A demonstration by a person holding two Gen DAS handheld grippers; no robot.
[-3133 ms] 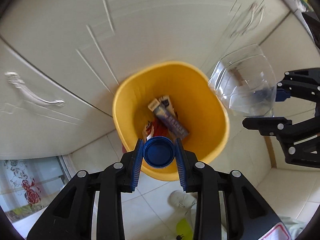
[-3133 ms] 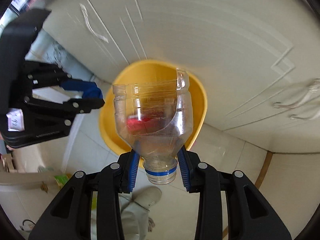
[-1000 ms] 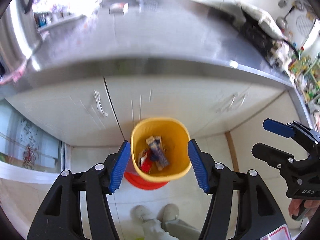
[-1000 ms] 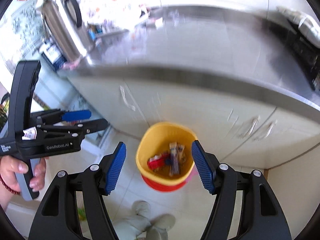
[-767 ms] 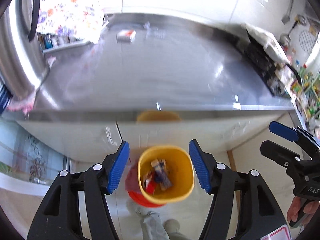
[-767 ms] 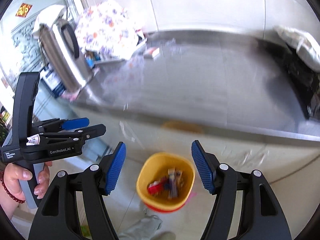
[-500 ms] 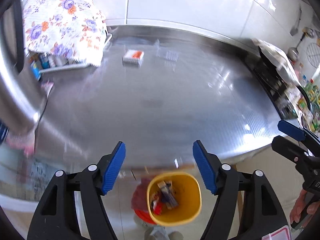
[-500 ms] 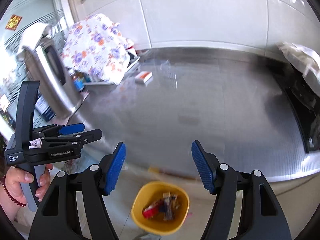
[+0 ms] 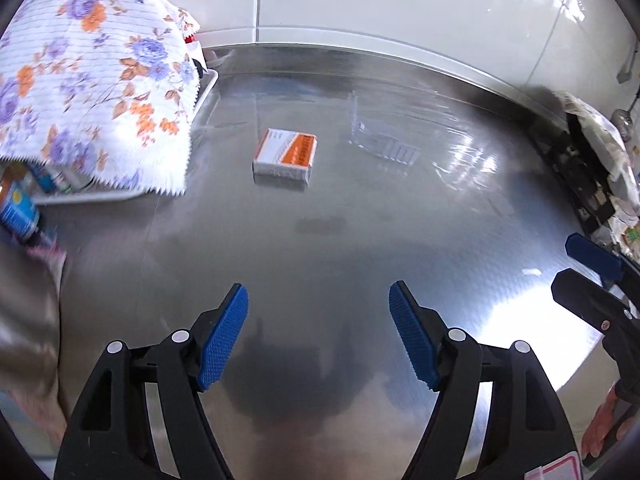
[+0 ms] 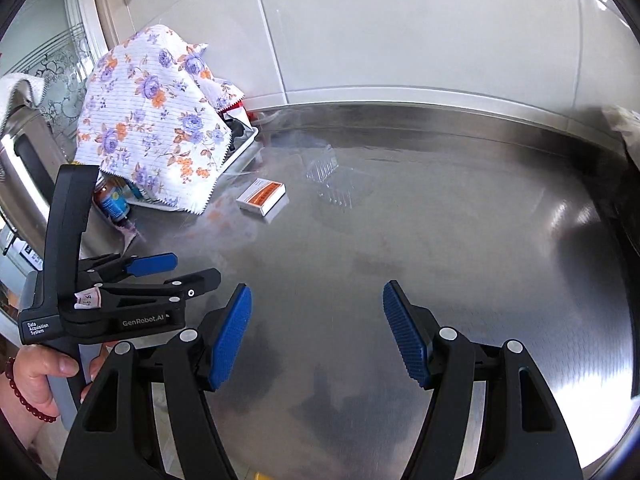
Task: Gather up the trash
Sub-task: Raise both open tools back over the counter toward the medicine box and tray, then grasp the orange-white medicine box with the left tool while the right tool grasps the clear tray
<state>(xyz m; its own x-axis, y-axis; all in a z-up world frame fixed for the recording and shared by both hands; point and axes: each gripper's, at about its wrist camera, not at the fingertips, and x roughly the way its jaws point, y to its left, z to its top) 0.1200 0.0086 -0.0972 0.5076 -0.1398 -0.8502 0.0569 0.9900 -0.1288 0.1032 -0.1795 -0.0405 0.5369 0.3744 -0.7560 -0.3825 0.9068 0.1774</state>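
Swinging up from the bin to the counter (image 9: 320, 248), we hold the right gripper (image 10: 316, 332) wide and empty, left gripper (image 9: 318, 336) opening empty, with the box (image 9: 286, 155) and clear tray (image 9: 384, 142) ahead.

The table (image 9: 320, 248) is shiny grey metal. A small white and orange box (image 9: 285, 155) lies flat on it. Near the box lies a clear plastic tray (image 9: 384, 140). At the left side stands a white rack (image 9: 206, 88) under a flowery cloth (image 9: 92, 76).
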